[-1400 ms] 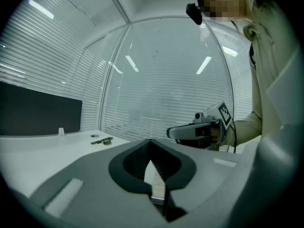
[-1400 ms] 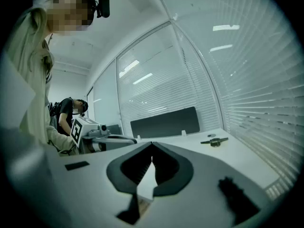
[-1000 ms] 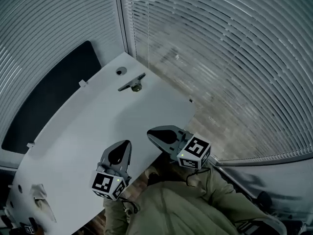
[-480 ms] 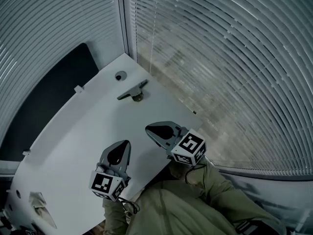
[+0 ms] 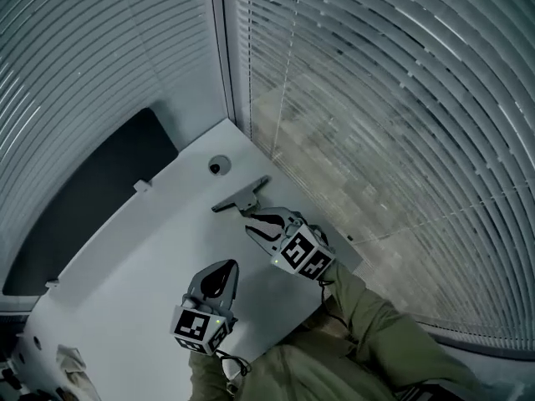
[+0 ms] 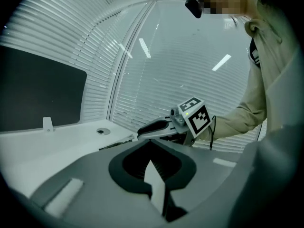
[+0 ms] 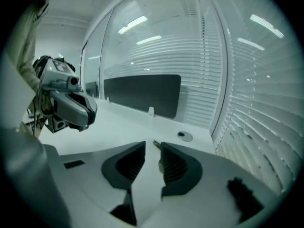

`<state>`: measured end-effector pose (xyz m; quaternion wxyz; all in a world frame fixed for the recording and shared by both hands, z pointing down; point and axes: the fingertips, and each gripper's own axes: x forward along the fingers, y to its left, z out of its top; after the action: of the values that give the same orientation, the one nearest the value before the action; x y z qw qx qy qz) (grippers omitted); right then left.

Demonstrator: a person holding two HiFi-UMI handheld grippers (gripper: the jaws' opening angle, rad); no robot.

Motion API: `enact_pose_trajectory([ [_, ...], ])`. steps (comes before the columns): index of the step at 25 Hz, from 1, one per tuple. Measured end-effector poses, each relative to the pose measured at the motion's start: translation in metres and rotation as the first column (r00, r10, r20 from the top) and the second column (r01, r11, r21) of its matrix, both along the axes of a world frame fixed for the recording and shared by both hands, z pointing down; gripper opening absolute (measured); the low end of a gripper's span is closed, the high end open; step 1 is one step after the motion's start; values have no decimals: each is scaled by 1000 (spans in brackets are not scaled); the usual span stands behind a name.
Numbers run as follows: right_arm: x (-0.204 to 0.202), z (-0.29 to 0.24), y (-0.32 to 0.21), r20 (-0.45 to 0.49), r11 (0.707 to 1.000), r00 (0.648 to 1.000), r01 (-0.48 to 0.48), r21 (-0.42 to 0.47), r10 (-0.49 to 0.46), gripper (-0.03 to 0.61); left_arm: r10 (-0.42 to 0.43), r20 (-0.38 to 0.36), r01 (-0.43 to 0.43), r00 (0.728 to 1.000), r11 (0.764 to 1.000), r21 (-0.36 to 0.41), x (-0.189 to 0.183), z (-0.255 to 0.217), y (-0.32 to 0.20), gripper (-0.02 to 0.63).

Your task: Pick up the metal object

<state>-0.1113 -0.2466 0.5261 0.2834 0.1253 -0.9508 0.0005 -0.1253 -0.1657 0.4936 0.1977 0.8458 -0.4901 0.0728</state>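
The metal object (image 5: 241,197), a slim grey bar with a small foot, lies flat on the white table (image 5: 142,257) near its far corner. My right gripper (image 5: 252,221) hovers just short of the bar's near end, jaws opening, nothing between them. In the right gripper view the bar's tip (image 7: 156,143) shows just beyond the gap of the right gripper (image 7: 152,147). My left gripper (image 5: 219,276) hangs lower over the table's front part, shut and empty. The left gripper view shows the left gripper (image 6: 151,145), and past it the right gripper (image 6: 142,132) and the bar (image 6: 116,143).
A round cable hole (image 5: 219,167) sits just behind the bar. A black panel (image 5: 84,199) stands along the table's left edge, with small white clips (image 5: 140,186). Window blinds (image 5: 401,124) close off the right and far sides. A pale bundle (image 5: 71,362) lies at bottom left.
My right gripper has moved forward across the table to the bar's near end, and its jaws have parted. The left gripper has stayed near the front.
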Motion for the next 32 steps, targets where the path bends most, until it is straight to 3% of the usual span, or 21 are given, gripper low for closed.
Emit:
enact_pose_trajectory([
  [5, -15, 40, -33, -204, 987, 978, 78, 143, -47, 181, 0, -5, 0, 1000, 999, -33, -1, 16, -28, 6],
  [10, -26, 66, -51, -317, 969, 946, 139, 205, -68, 209, 0, -15, -1, 1000, 999, -54, -3, 25, -40, 6],
  [16, -34, 71, -57, -287, 973, 955, 133, 186, -76, 202, -12, -20, 11, 1000, 998, -59, -10, 33, -43, 6],
  [18, -33, 70, -59, -296, 971, 952, 137, 196, -75, 147, -20, -22, 18, 1000, 998, -63, -12, 32, -44, 6],
  [25, -34, 67, -52, -348, 959, 932, 184, 217, -100, 120, -23, -14, 22, 1000, 998, -57, -12, 27, -39, 6],
  [32, -33, 38, -27, -238, 977, 967, 129, 168, -87, 99, -36, -1, 36, 999, 999, -25, -18, 11, -29, 6],
])
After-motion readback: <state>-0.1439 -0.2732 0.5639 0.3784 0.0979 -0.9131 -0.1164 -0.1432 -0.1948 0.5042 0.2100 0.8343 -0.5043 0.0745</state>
